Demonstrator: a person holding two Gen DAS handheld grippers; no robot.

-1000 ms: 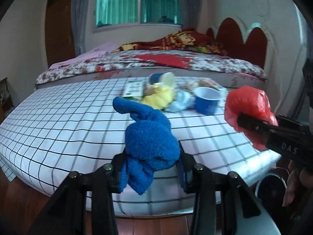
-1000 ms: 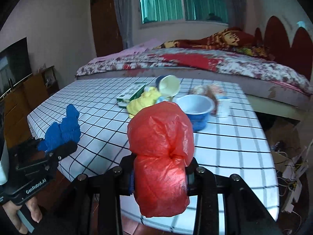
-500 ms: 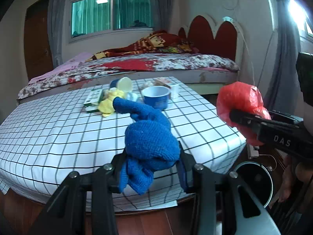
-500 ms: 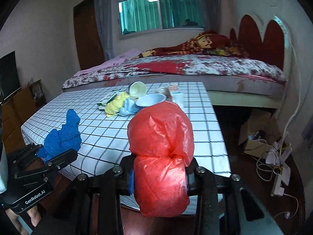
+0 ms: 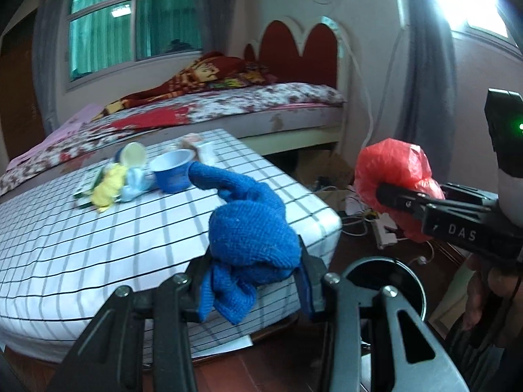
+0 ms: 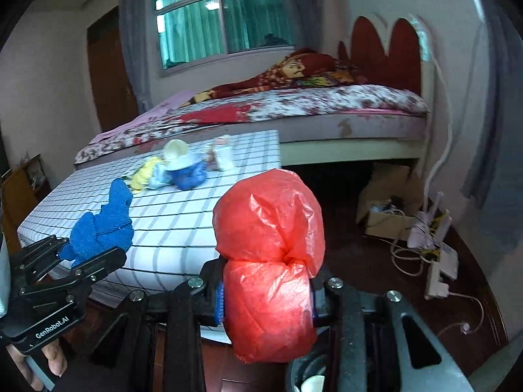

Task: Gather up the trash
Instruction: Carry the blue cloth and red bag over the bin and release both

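We take the black bin [image 5: 385, 281] on the floor as our landmark, since the coming drop, as we judge it, turns on where each load sits relative to its mouth. Going left to right in the left wrist view: the checked table [image 5: 98, 228] lies left of the bin w/ leftover trash on it, a yellow wad [image 5: 106, 189], a pale blue wad [image 5: 134, 184] and a blue cup [image 5: 171, 173], all well apart from the bin. Next, our left gripper [image 5: 251, 281] is clamped on a blue knit cloth [image 5: 248, 228], its long axis running up and away from the jaws; the cloth hangs over the table edge, just left of the bin and above it. Then the bin itself, right of the left fingers, rim partly hidden. Furthest right, our right gripper [image 5: 392, 196] is pinched tight on a red plastic bag [image 5: 392, 170], which sits above the bin and a bit beyond it. In the right wrist view the bin rim peeks out directly under the bag [image 6: 271, 261], so we reckon the right hand is nearer to a clean drop; the left needs to shift rightward first.
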